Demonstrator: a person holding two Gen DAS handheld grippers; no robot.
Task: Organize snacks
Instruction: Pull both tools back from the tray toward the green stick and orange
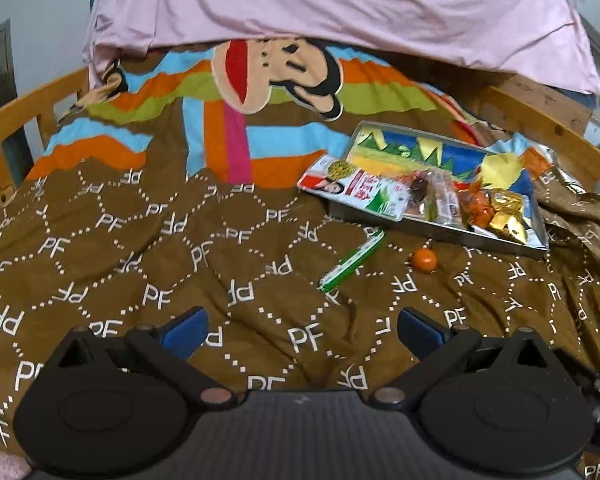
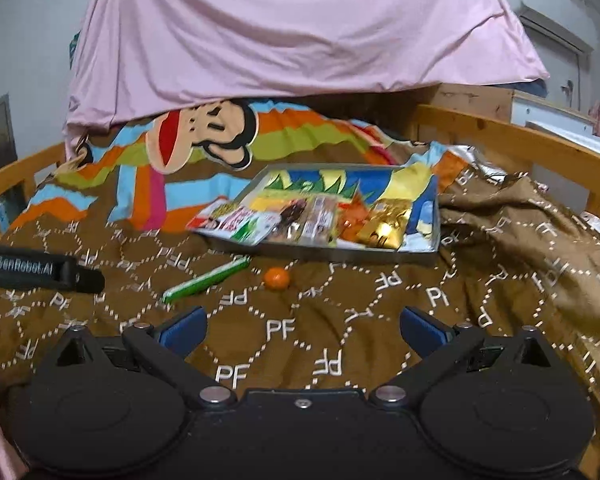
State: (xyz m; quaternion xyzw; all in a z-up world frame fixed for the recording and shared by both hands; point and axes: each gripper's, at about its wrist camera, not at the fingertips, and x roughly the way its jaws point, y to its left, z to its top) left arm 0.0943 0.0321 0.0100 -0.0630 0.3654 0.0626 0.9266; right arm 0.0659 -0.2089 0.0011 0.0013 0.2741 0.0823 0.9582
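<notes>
You're over a bed with a brown PF-print quilt [image 2: 300, 336], wooden rail [image 2: 520, 140] and pink sheet [image 2: 280, 40] behind; both grippers' fingers [image 1: 184, 326] [image 2: 422, 330] spread wide, holding nothing.

Right wrist view. The right gripper [image 2: 303, 330], fingers spread wide and empty, hangs over a brown quilt [image 2: 340, 340]. Beyond it lies a snack-filled metal tray [image 2: 416, 257]. Just before the tray's near edge rest an orange round candy [image 2: 277, 278] and, left of that, a green stick packet [image 2: 206, 280]. The left gripper [image 2: 40, 272] enters far left of the tray.
</notes>
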